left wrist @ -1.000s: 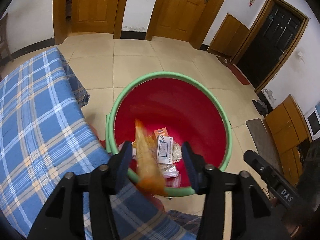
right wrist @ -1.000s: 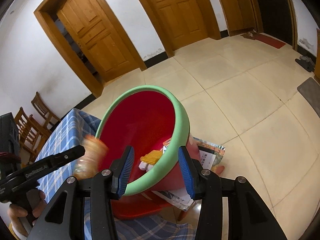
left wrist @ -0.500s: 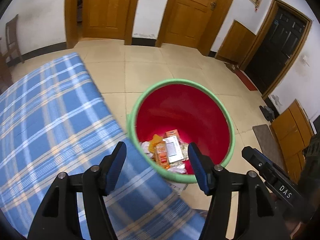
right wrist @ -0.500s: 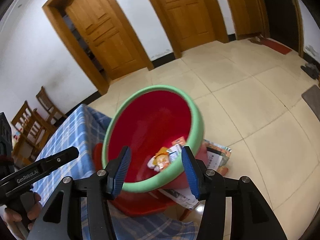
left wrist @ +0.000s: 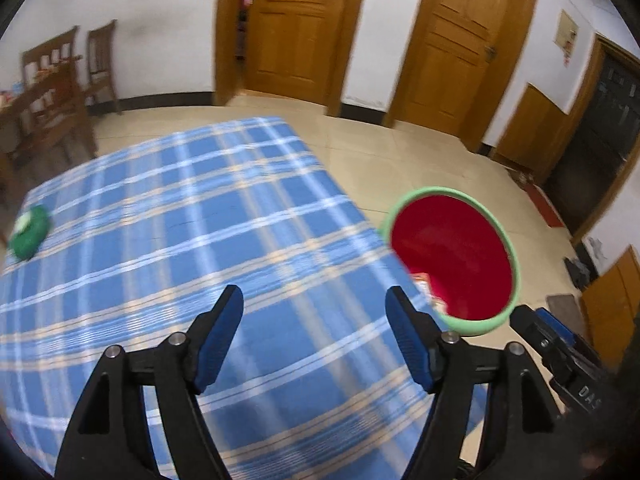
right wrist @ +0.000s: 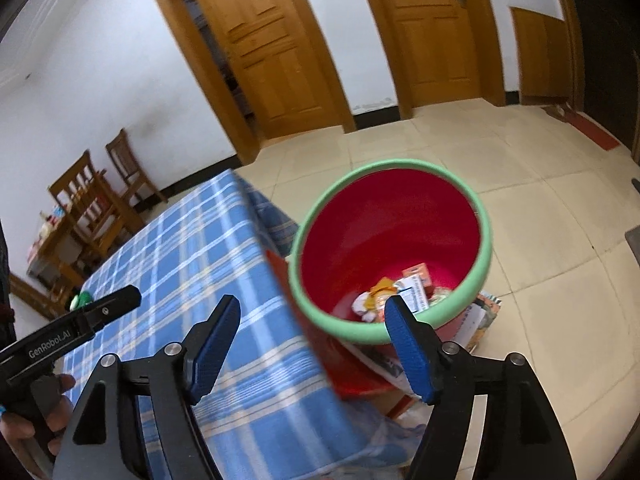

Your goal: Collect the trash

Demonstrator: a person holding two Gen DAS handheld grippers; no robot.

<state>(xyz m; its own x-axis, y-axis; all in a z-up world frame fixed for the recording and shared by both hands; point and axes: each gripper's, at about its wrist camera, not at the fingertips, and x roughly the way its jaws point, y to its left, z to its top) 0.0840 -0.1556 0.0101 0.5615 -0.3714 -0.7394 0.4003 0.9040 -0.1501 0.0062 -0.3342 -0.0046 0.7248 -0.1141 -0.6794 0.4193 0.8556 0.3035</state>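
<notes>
The bin (right wrist: 390, 248), red inside with a green rim, stands on the tiled floor (right wrist: 540, 240) just beside the corner of the table, and everything else is placed from it. In its bottom lies the trash (right wrist: 400, 294): an orange wrapper, a white printed card, a small red-and-white packet and some crumpled pale bits, all heaped against the near wall of the bin. Under the bin, on its near side, printed papers (right wrist: 482, 318) stick out onto the floor.

The right gripper (right wrist: 312, 328) hangs above and just short of the bin's near rim. Its jaws stand wide apart and have just been opening, with nothing between them. The left gripper (left wrist: 314, 320) is over the blue checked cloth (left wrist: 180, 240), to the left of the bin as its own view shows it. Its jaws are also wide apart, have just been opening, and are empty. In the right wrist view a hand (right wrist: 30, 424) grips the left gripper's handle, well left of the bin.

Far from the bin, near the opposite edge of the cloth, lies a green thing (left wrist: 29, 233); blur hides its shape, though it may be a crushed packet or can. Beyond the bin are two wooden doors (right wrist: 424, 28). Wooden chairs (right wrist: 100, 200) stand past the table's far end.
</notes>
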